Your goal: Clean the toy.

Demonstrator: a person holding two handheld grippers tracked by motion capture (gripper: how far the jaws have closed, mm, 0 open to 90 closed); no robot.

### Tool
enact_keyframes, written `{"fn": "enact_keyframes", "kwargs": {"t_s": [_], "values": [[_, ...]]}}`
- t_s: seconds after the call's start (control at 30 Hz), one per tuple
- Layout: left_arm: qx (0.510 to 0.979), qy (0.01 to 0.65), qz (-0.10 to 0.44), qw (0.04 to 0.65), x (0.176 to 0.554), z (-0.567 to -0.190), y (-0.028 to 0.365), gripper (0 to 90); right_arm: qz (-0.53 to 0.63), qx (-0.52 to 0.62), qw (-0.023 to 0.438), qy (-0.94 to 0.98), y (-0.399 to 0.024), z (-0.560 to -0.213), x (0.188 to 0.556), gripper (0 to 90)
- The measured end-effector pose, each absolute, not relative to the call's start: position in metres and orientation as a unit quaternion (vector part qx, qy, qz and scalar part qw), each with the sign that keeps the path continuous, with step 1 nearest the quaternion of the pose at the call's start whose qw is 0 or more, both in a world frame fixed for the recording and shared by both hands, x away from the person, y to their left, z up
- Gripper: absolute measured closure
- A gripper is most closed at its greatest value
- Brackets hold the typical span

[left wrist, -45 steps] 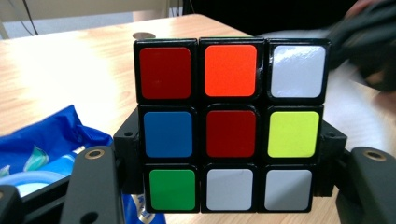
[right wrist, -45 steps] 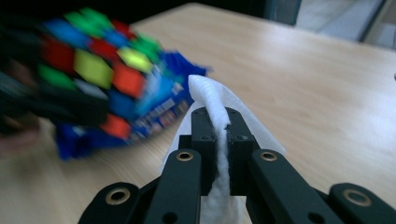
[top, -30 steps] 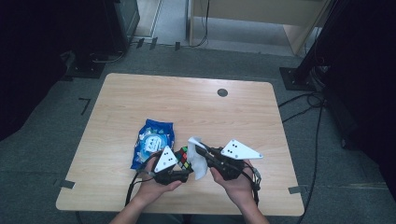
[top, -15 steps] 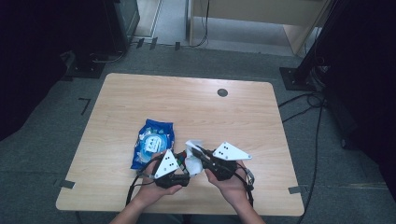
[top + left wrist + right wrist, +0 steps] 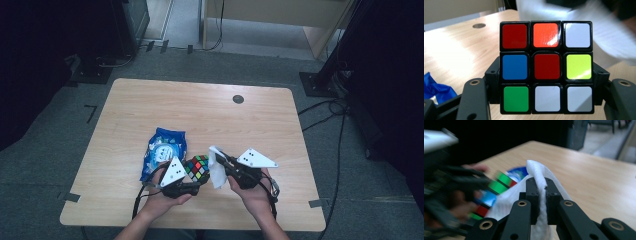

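The table (image 5: 150, 100) is carrying a blue wipes packet (image 5: 162, 150) just left of the puzzle cube (image 5: 198, 167), which the left gripper (image 5: 192, 175) is clamping by two opposite sides near the front edge. Just right of the cube, the right gripper (image 5: 220, 159) is pinching a white wipe (image 5: 218, 172) between closed jaws, hanging it against the cube's right face, so the likely wiping stroke is running leftward.

Your left gripper (image 5: 192, 176) and right gripper (image 5: 223, 162): black jaws with brass-ringed screw holes, grey three-cornered plates on top, black cables trailing behind.
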State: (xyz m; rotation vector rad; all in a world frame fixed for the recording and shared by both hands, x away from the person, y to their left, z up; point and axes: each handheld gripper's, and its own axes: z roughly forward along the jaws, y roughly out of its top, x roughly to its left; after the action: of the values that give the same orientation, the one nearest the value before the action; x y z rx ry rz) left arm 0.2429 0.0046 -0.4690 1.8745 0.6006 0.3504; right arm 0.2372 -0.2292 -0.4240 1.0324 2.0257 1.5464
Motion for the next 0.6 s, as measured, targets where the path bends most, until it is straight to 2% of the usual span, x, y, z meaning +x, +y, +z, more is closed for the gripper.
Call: {"fn": "enact_keyframes", "kwargs": {"t_s": [0.17,0.2,0.43,0.6], "values": [[0.797,0.244,0.151,0.531,0.241,-0.471,-0.001,33.7,0.588,0.327,0.186,0.716,-0.219,-0.404,0.222,85.1],[0.798,0.238,0.151,0.533,0.239,-0.470,-0.002,33.7,0.599,0.316,0.171,0.716,-0.213,-0.400,0.217,85.1],[0.795,0.227,0.153,0.541,0.235,-0.467,-0.003,33.7,0.589,0.328,0.150,0.724,-0.206,-0.421,0.225,84.9],[0.791,0.224,0.148,0.550,0.234,-0.466,-0.002,33.7,0.570,0.337,0.180,0.728,-0.211,-0.427,0.229,84.9]]}}
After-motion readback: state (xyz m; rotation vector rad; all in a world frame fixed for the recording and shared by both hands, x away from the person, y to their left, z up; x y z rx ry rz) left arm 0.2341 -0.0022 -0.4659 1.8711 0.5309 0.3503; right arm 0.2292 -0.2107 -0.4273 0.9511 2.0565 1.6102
